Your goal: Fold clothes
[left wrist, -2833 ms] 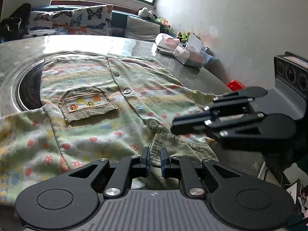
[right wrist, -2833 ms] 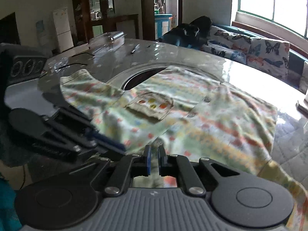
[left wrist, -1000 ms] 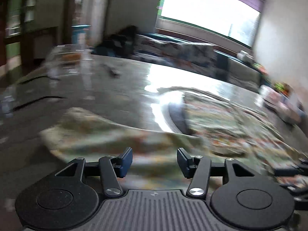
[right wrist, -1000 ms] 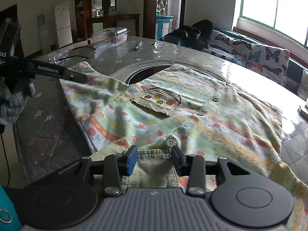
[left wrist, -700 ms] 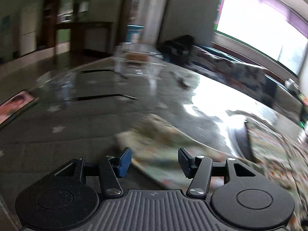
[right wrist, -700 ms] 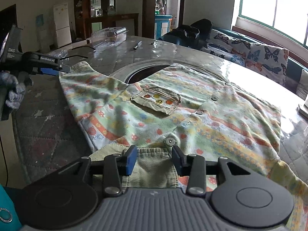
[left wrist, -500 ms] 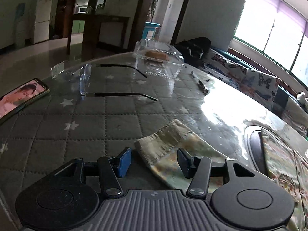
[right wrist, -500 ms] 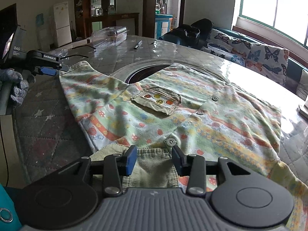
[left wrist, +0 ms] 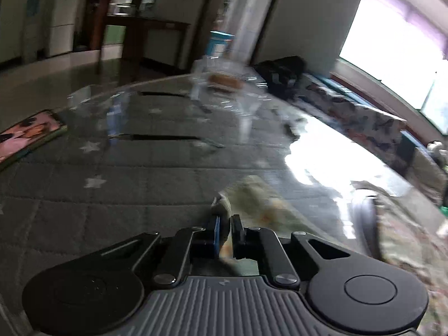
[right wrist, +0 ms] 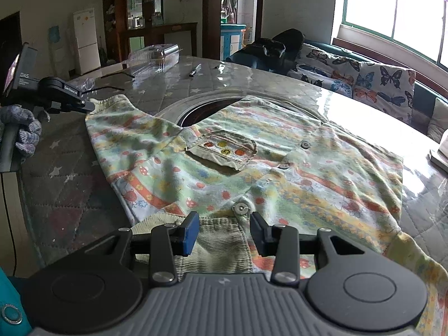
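A pastel patterned child's shirt (right wrist: 280,173) lies flat and face up on the grey quilted table (right wrist: 70,173), with a patch pocket (right wrist: 224,147) and a corduroy collar (right wrist: 215,240). My right gripper (right wrist: 224,226) hovers open over the collar, its pads not pressing on cloth. At the far left my left gripper (right wrist: 86,105), held by a gloved hand (right wrist: 25,128), is at the sleeve's end. In the blurred left wrist view its jaws are closing tight: the left gripper (left wrist: 225,221) pinches the sleeve cuff (left wrist: 252,193) between its pads.
A clear plastic box (right wrist: 156,53) and a pen (right wrist: 195,70) lie at the table's far side. A phone (left wrist: 25,137) rests near the left edge. A dark round inset (right wrist: 207,112) sits under the shirt's shoulder. A sofa with butterfly cushions (right wrist: 364,75) runs behind.
My left gripper swung out to the sleeve's end and its jaws went from open around the cuff to closed on it. The right gripper and the shirt body stayed still.
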Demonstrator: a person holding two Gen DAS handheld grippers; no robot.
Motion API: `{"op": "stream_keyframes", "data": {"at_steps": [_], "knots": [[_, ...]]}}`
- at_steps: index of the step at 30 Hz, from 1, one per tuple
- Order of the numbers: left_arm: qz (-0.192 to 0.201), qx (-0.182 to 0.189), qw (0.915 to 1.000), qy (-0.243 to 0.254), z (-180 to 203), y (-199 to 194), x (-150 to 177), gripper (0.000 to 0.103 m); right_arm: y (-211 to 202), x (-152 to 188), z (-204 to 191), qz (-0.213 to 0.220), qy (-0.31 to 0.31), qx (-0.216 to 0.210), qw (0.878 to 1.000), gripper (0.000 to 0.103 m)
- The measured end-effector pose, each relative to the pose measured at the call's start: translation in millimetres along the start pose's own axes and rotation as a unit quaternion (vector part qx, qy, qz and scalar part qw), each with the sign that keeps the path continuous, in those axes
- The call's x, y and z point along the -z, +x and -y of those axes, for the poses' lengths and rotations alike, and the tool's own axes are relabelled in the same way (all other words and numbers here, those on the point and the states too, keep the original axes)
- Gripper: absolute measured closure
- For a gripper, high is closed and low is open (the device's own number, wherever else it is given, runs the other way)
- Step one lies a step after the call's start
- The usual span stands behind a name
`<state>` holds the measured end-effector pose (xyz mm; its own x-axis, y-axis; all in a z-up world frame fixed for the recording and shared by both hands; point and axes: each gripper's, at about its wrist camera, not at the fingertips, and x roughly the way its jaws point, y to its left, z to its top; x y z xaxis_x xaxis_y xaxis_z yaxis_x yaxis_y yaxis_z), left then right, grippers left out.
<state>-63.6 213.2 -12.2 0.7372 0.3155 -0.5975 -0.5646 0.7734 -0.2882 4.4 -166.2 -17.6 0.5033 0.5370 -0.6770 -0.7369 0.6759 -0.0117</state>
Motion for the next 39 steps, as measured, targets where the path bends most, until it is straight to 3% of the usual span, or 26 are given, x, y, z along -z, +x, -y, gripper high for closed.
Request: {"op": "stream_keyframes", "data": {"at_steps": [4,8,14,18,25,27,39], "knots": [[0.007,0.078,0.9966,0.023,33.0,-21.7,-2.4,0.097,-2.9,-0.7,6.0,0.008,0.013,0.003,1.0,0.063],[0.005,0.163,0.9851,0.055,75.1,-41.3,-1.7,0.097,-8.4,-1.0,13.2,0.019,0.025,0.008,0.999,0.063],[-0.027,0.282,0.954,0.098,147.4,-56.3,14.3,0.098,-19.5,0.8,31.0,0.037,0.055,0.024,0.998,0.063],[-0.069,0.329,0.9316,0.138,190.9,-50.9,42.2,0.098,-27.5,3.0,43.6,0.047,0.077,0.039,0.995,0.064],[-0.155,0.342,0.9,0.221,217.6,-34.2,92.1,0.094,-30.2,1.8,54.5,0.048,0.104,0.029,0.993,0.065],[-0.16,0.34,0.8956,0.238,211.4,-37.4,97.4,0.094,-27.5,-0.6,53.3,0.046,0.103,0.02,0.993,0.068],[-0.176,0.329,0.8942,0.247,178.2,-36.2,104.5,0.086,2.4,-23.0,24.0,0.017,0.087,-0.048,0.995,0.071]]}}
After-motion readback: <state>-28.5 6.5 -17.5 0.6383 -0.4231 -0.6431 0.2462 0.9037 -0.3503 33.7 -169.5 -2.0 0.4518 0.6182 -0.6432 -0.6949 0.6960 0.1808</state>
